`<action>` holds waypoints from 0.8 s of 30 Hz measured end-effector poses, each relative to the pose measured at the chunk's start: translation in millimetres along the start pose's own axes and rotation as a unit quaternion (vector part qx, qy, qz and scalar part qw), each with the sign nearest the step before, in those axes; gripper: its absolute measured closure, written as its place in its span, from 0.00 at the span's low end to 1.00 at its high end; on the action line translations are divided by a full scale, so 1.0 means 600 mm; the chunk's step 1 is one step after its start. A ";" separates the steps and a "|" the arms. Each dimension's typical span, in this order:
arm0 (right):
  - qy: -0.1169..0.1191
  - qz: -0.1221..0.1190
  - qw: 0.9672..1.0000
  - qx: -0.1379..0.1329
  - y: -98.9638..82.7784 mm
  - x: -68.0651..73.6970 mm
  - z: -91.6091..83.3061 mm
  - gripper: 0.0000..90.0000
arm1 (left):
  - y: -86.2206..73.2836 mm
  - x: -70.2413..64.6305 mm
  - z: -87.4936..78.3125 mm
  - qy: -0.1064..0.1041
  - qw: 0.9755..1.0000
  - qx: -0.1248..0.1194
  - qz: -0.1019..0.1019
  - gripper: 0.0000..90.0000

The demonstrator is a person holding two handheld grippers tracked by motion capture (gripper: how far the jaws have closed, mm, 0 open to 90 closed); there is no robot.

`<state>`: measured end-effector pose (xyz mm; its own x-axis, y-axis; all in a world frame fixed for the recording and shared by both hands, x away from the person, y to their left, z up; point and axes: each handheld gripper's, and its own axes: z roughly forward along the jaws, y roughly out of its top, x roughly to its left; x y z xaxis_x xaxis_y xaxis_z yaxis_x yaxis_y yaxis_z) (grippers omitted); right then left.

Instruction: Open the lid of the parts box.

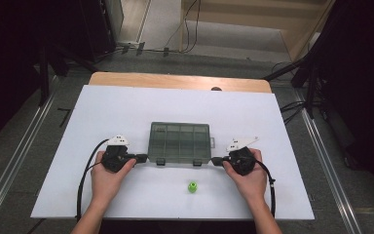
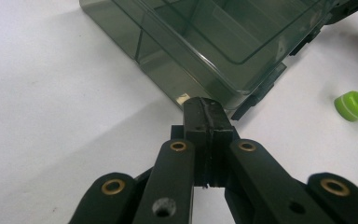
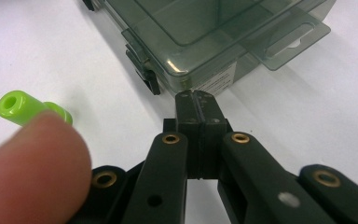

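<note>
No legible text on anything.

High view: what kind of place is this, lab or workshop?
Likely a lab recording station: a white-topped table with floor rails on both sides, loose cables behind, and dark stands around it.

The bench (image 1: 126,105) has a white top, with a strip of bare wood along its far edge. A smoky clear box (image 1: 180,141) with a lid lies flat on it, about midway across and nearer the person's side. Its inside is split into compartments, its latches face the person, and a hang tab juts from its right end. A small green cap (image 1: 192,186) sits on the white top nearer the person than the box, a little right of centre and apart from it.
</note>
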<state>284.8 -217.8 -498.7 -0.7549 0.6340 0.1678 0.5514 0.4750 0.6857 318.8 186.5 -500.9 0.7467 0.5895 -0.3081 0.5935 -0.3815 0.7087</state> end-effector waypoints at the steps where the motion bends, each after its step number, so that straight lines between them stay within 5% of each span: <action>1: 0.002 0.000 1.000 -0.001 0.000 0.000 0.000 0.97 | 0.000 0.000 0.000 0.000 1.000 0.000 0.000 0.99; 18: 0.007 -0.004 1.000 -0.030 0.007 0.007 -0.012 0.97 | 0.005 -0.004 -0.009 -0.017 1.000 -0.018 -0.002 0.99; 24: 0.006 -0.007 0.999 -0.043 0.011 0.011 -0.017 0.97 | 0.009 -0.005 -0.016 -0.042 0.998 -0.042 -0.014 0.99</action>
<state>279.6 -216.7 -485.8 -0.7669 0.6203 0.1647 0.5081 0.4300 0.7463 316.7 189.7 -490.0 0.7552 0.5352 -0.3785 0.5900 -0.3032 0.7483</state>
